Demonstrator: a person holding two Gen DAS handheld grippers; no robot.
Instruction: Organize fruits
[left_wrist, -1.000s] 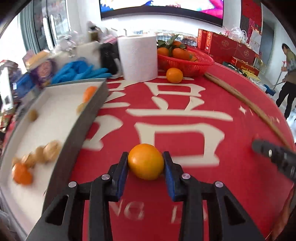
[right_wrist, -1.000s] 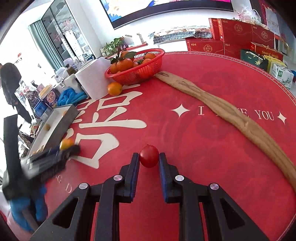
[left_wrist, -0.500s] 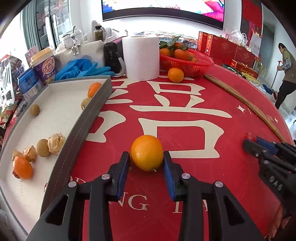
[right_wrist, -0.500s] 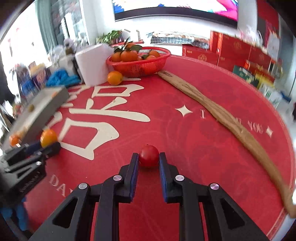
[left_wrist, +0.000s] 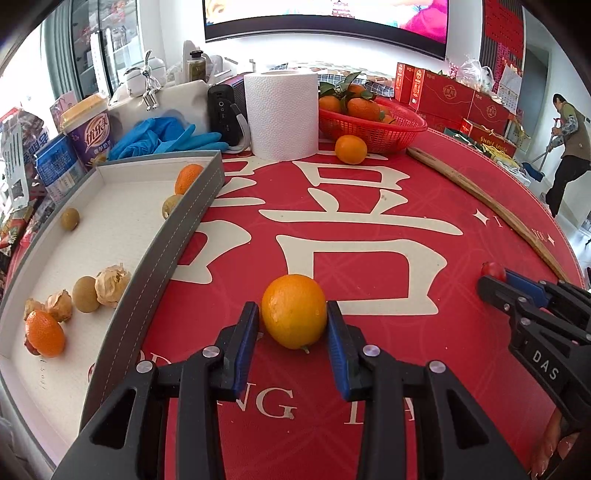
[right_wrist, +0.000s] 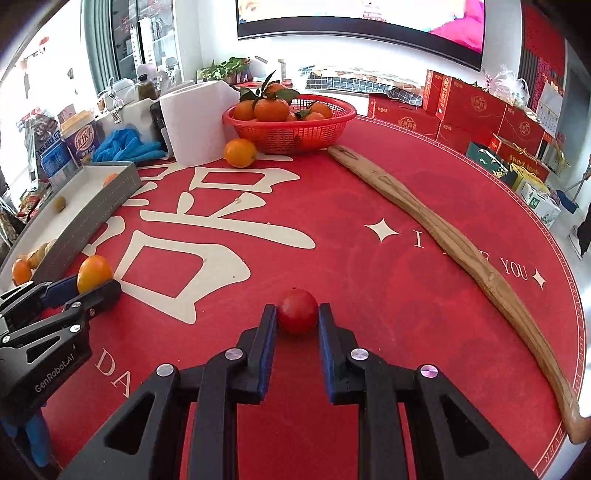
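Orange sits clamped in the left gripper near the table's front edge, beside the gray tray; the right gripper grips a small tomato there.

**Right gripper swings in beside the left**

The right gripper, clamped on its small red tomato, has slid across the red mat toward the left gripper and rolled level. It sat blurred at the left camera's edge a second ago; now it's sharp and closer in.
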